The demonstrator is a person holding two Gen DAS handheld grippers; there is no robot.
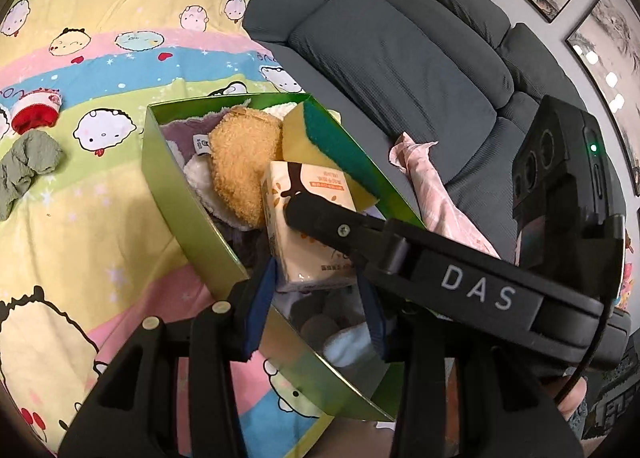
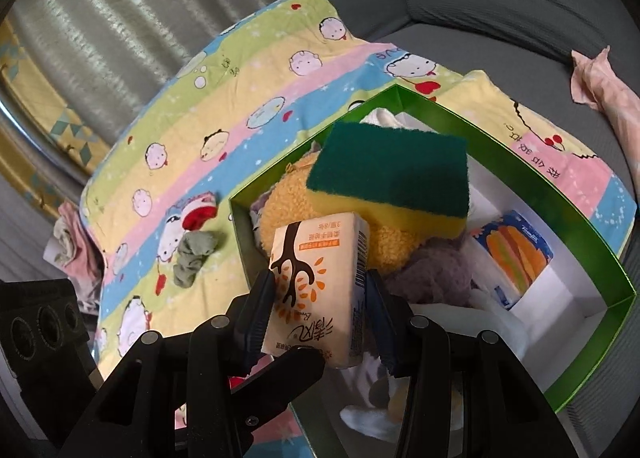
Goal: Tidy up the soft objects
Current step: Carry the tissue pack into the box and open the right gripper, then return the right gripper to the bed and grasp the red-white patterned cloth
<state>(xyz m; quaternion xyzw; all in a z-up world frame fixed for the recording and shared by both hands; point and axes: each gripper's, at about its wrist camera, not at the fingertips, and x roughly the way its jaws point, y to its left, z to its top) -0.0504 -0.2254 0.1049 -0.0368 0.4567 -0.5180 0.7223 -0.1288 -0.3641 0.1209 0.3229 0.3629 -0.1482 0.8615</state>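
A cream tissue pack [image 1: 308, 194] with a brown tree print is held over the green box [image 1: 180, 194]. My left gripper [image 1: 316, 278] is shut on its near end, blue pads on both sides. My right gripper [image 2: 320, 282] is shut on the same tissue pack [image 2: 320, 258], and its black finger [image 1: 320, 218] crosses the pack in the left wrist view. A left finger [image 2: 292, 362] shows under the pack in the right wrist view. The box [image 2: 560, 194] holds a yellow-green sponge [image 2: 392, 178], an orange plush [image 1: 240, 162], a purple cloth [image 2: 436, 270] and a blue striped tissue pack [image 2: 516, 254].
The box rests on a striped cartoon blanket [image 1: 100, 58] over a grey sofa [image 1: 400, 58]. A green sock [image 1: 28, 166] and a red-white sock [image 1: 36, 110] lie on the blanket left of the box. A pink cloth [image 1: 432, 186] lies on the sofa seat.
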